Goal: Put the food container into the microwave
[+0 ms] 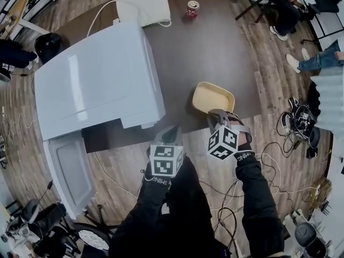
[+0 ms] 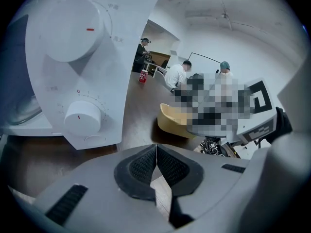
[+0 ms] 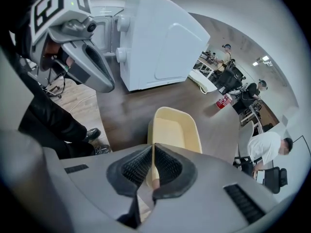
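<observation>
A pale yellow food container [image 1: 213, 97] sits empty near the front edge of the dark table [image 1: 215, 42]. My right gripper [image 1: 217, 117] is shut on its near rim; in the right gripper view the container [image 3: 175, 130] wall runs up between the closed pads [image 3: 167, 166]. The white microwave [image 1: 97, 79] stands to the left with its door [image 1: 70, 165] swung open toward me. My left gripper [image 1: 169, 136] hovers at the table's front edge beside the microwave's corner, shut on nothing. The left gripper view shows its pads [image 2: 141, 166] touching, the microwave's dials [image 2: 82, 118] and the container [image 2: 175, 120].
A red can [image 1: 192, 8] stands at the table's far side next to a white box [image 1: 142, 5]. Cables [image 1: 269, 160] lie on the wooden floor to the right. People sit at desks [image 3: 257, 144] in the background.
</observation>
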Demonstrator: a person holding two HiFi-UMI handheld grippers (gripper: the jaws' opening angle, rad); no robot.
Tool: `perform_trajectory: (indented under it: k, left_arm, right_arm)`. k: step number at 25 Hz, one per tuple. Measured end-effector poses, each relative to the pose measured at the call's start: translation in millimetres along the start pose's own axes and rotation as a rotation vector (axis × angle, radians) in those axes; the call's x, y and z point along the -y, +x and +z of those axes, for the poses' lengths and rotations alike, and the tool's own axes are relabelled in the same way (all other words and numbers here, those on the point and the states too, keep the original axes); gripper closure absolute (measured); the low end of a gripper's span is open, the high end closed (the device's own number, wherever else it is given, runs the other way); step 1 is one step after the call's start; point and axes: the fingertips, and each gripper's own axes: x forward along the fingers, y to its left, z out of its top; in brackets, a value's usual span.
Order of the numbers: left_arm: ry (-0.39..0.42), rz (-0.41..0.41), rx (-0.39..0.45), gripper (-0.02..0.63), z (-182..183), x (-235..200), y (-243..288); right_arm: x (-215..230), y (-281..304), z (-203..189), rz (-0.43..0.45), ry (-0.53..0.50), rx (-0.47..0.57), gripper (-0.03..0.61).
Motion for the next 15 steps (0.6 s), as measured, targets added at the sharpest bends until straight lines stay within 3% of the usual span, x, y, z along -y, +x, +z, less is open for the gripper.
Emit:
perform_trajectory:
  k: [10,15]
  left_arm:
    - [0.008,-0.015,0.037,0.58,-20,-3,-46]
    - [0.002,-0.009,0.062,0.58,-46,-15,-86]
  right_arm:
    - [-39,-48,37,-0.076,-0.036,0.034,0.546]
    - [-82,-71,56,-0.089,-0.054,0.036,0.546]
